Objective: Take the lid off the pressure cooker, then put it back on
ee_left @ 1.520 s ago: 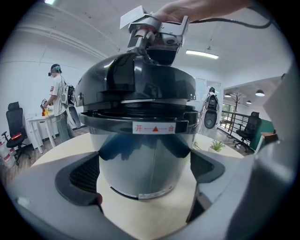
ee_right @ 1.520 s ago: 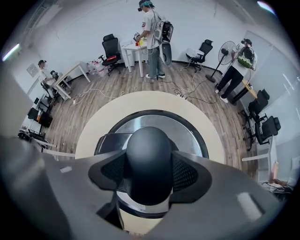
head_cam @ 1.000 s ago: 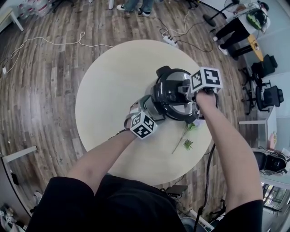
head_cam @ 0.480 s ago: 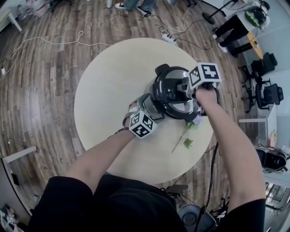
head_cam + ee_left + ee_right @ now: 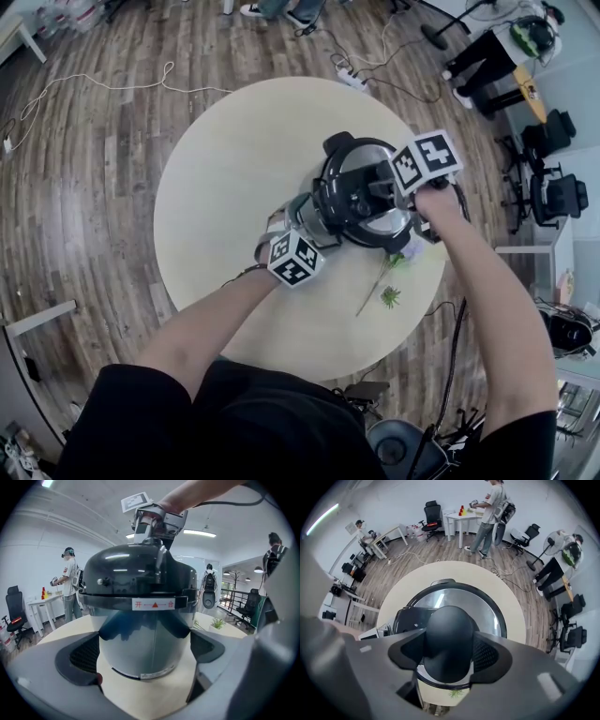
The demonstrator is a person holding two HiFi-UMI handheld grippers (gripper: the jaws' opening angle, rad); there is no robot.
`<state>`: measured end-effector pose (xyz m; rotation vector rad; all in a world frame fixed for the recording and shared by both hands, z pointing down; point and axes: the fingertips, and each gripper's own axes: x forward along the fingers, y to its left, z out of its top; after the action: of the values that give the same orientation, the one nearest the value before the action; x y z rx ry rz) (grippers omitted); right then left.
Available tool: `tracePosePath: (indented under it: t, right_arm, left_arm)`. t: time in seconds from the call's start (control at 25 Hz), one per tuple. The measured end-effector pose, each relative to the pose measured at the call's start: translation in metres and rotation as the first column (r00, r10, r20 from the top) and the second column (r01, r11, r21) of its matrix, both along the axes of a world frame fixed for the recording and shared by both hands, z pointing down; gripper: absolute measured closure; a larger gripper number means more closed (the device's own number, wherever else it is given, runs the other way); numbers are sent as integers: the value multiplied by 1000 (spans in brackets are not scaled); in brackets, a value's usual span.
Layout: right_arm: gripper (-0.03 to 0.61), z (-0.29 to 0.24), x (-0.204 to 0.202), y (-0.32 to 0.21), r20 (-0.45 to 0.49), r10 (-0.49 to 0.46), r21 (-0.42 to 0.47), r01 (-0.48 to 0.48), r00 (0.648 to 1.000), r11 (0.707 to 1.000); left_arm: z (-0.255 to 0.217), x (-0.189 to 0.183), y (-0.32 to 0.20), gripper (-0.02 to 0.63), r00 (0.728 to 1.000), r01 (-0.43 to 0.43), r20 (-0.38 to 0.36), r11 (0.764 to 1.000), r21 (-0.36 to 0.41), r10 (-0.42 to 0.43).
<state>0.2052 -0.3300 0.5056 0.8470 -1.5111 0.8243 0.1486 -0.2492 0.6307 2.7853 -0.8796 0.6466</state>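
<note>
Round pale worktop (image 5: 216, 187) in an open office: lid (image 5: 487, 611) seated on the pressure cooker (image 5: 140, 634).
From above, the right gripper (image 5: 449, 656) has its fingers (image 5: 490, 656) clamped on the lid's knob (image 5: 449, 634), while the left gripper (image 5: 311, 220) hugs the cooker's body mid-worktop. The lid is not lifted. Whether it has been off yet cannot be told, though this looks like a twisting stage.

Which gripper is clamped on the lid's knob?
The right gripper, pointing down from above, jaws shut on the black knob. The left gripper instead clamps the pot from the side.
</note>
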Motion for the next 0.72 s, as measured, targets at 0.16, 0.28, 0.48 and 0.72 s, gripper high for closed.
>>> tracePosePath:
  t: [0.16,0.28,0.48,0.72]
  right_arm:
    - [288,-1,-2,3,-2,-160,3,160,987,987]
    - [288,0,-5,6,-6,-261,2,261,965,965]
    - [287,0,-5,4,-6,-265,6,265,964,964]
    - [288,-2,-2,5,72,-166,110,158,983,981]
  left_arm:
    - [0,1,-1,26,1000,0,1,1000,4,0]
    - [2,0,0,27,1000,-4,13,1000,8,4]
    - [2,-1,-1,31,1000,-8,25,1000,10,8]
    - [2,-9,3,86,999,-33,14,997,-67,34]
